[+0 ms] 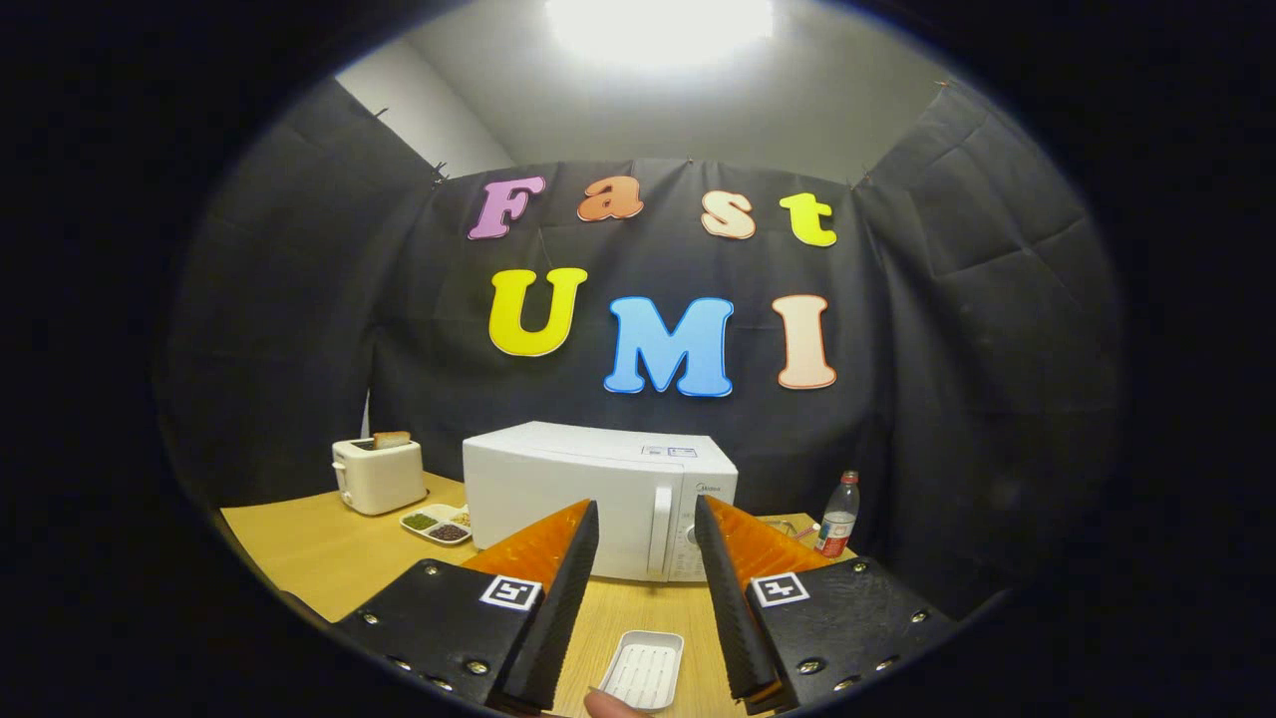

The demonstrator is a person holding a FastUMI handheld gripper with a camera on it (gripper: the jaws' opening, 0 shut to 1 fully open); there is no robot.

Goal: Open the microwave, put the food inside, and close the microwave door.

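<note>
The hand-held gripper (646,519) is held wide apart and grips nothing. Low between its fingers, in front of the microwave (588,494), a white tray (645,668) lies on the wooden surface (309,543), with bare wood between tray and microwave. The microwave door is closed, its handle (659,531) showing in the gap between the fingertips. Left of the microwave sit a sectioned dish (439,525) and a toaster (378,476); right of it stands a bottle (838,516), near the surface's edge.
</note>
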